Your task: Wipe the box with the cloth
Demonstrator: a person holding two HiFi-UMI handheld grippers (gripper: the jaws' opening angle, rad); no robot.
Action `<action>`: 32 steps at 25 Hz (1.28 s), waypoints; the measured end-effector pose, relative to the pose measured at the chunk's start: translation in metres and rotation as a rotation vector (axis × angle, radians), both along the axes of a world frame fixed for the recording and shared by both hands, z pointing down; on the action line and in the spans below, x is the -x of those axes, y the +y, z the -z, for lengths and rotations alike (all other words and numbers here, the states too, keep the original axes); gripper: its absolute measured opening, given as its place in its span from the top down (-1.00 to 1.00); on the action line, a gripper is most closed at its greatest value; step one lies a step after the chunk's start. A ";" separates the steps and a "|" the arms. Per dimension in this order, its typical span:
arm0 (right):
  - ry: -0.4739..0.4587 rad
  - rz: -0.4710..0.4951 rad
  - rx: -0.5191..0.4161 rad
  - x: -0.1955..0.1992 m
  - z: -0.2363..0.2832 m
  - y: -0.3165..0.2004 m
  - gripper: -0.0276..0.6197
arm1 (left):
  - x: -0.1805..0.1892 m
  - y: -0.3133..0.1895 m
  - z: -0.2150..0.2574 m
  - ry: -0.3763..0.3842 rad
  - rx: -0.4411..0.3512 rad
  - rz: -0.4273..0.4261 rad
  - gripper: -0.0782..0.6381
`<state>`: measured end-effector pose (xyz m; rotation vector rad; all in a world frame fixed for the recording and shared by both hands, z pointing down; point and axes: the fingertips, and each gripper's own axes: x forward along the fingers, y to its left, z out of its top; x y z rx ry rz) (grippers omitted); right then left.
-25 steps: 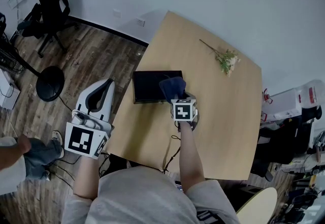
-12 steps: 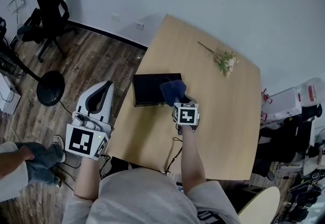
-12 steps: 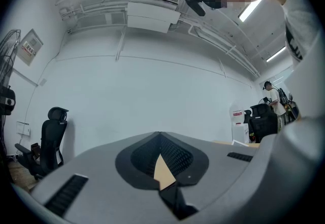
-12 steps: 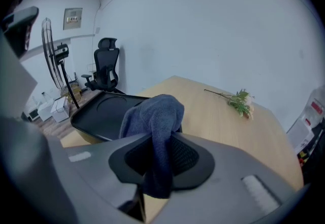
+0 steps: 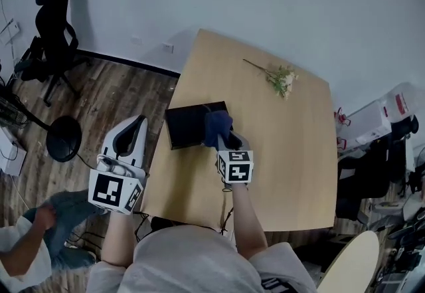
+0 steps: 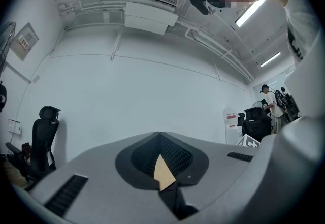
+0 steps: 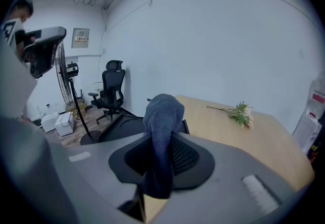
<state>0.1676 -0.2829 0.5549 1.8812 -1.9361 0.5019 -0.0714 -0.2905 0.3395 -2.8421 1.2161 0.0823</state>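
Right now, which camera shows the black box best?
The head view: the black box shows from above, almost whole, with the blue cloth over its right end. The right gripper view catches only a dark sliver behind the cloth; the left gripper view shows none.

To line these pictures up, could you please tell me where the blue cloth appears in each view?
Head view: the blue cloth sits at centre frame, over the black box's right end.
Left gripper view: not in it.
Right gripper view: centre, clamped in the right gripper.
Shared landmark: the black office chair, left of centre in all three.
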 end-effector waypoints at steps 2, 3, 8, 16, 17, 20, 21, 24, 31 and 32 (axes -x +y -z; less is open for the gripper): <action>-0.003 -0.006 -0.037 0.001 0.013 0.004 0.63 | -0.003 0.000 0.002 0.002 -0.003 -0.012 0.76; -0.002 -0.009 -0.053 0.001 0.019 0.006 0.63 | -0.004 0.001 0.004 0.004 -0.005 -0.017 0.76; -0.010 -0.025 -0.131 0.004 0.050 0.020 0.63 | -0.009 0.005 0.010 0.012 -0.014 -0.042 0.76; -0.010 -0.045 -0.254 0.003 0.099 0.041 0.63 | -0.016 0.013 0.021 0.023 -0.030 -0.070 0.76; -0.012 -0.047 -0.270 0.003 0.106 0.043 0.63 | -0.017 0.013 0.022 0.025 -0.032 -0.073 0.76; -0.016 -0.052 -0.318 0.003 0.124 0.050 0.63 | -0.020 0.015 0.027 0.025 -0.041 -0.083 0.76; -0.015 -0.054 -0.333 0.002 0.130 0.052 0.63 | -0.021 0.016 0.028 0.025 -0.043 -0.086 0.76; -0.008 -0.062 -0.376 0.000 0.148 0.059 0.63 | -0.026 0.019 0.032 0.025 -0.050 -0.097 0.76; 0.011 -0.085 -0.472 0.000 0.182 0.075 0.63 | -0.030 0.024 0.039 0.035 -0.062 -0.119 0.76; 0.012 -0.088 -0.486 0.000 0.188 0.078 0.63 | -0.031 0.025 0.041 0.034 -0.067 -0.120 0.76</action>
